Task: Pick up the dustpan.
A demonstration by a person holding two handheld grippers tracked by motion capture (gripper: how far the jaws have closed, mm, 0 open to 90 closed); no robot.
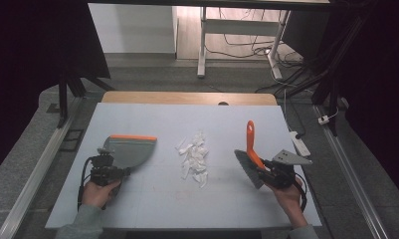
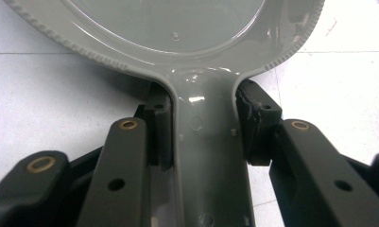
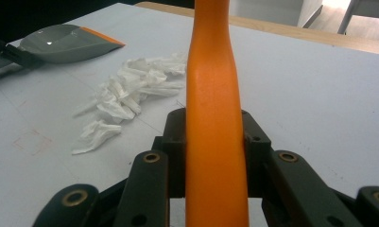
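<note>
High view: the left gripper [image 1: 109, 169] clamps the dustpan [image 1: 130, 149] handle, and the right gripper [image 1: 266, 172] clamps the brush [image 1: 250, 154]. Paper scraps [image 1: 194, 157] lie between them on the surface [image 1: 152, 199], unswept; sweeping is not yet done.

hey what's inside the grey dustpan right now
Nothing that shows. In the left gripper view the dustpan pan looks bare where it is in frame; its front part is cut off. The paper scraps lie apart on the table.

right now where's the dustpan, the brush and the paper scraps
dustpan [image 1: 132, 151], high view, on its grey scoop
brush [image 1: 250, 133], high view, on its orange handle
paper scraps [image 1: 195, 158], high view, middle of the white pile
</note>
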